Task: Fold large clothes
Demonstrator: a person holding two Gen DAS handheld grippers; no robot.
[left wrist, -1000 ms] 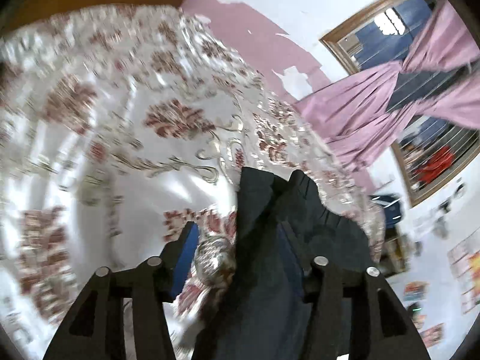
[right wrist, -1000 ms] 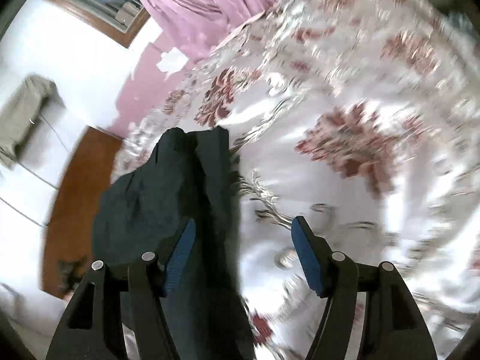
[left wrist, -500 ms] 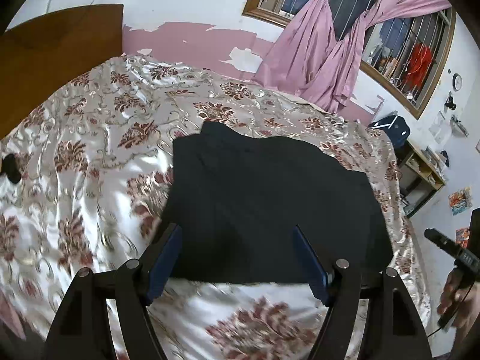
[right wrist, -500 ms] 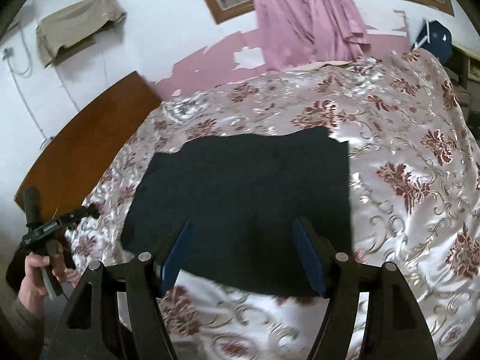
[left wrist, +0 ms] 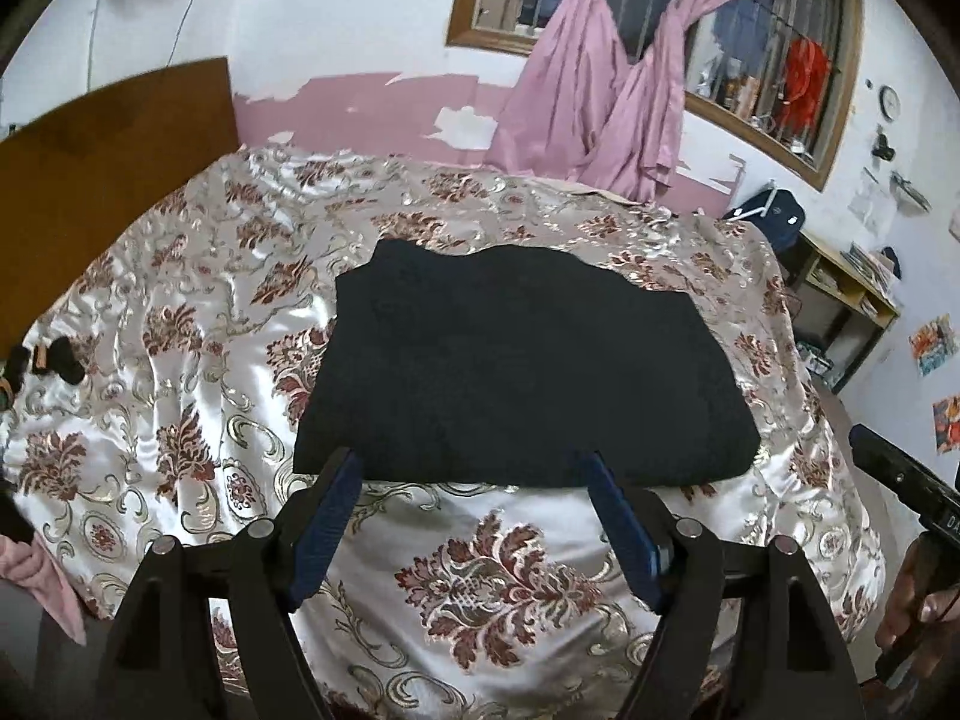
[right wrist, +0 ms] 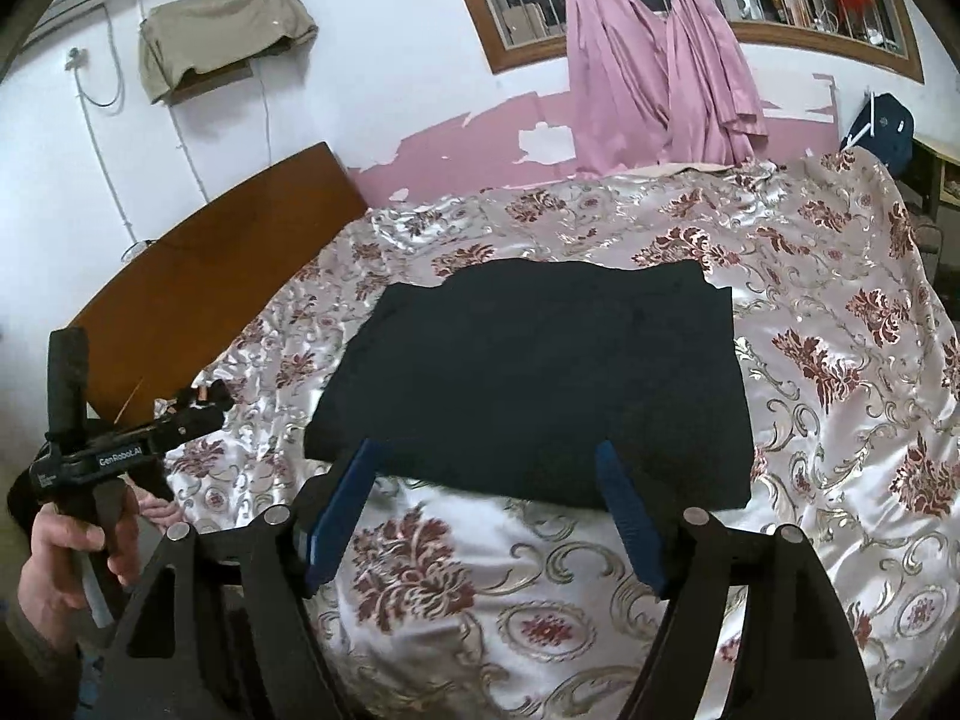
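A dark navy garment lies folded into a flat rectangle in the middle of the bed; the right wrist view shows the same garment. My left gripper hovers above the bedspread just short of the garment's near edge, its jaws opening with nothing between the blue pads. My right gripper hangs the same way at the near edge, jaws opening and empty. Each view catches the other gripper held in a hand: the left one and the right one.
The bed carries a shiny white bedspread with red floral print. A brown wooden headboard stands at the left. Pink curtains hang over a barred window behind. A shelf unit stands off the bed's right side. Small dark items lie near the left edge.
Both grippers let go of the dark garment, pulled back and rose, rolling level. The garment, bunched at the fingers a second ago, now lies flat on the bed. Both jaws widened.
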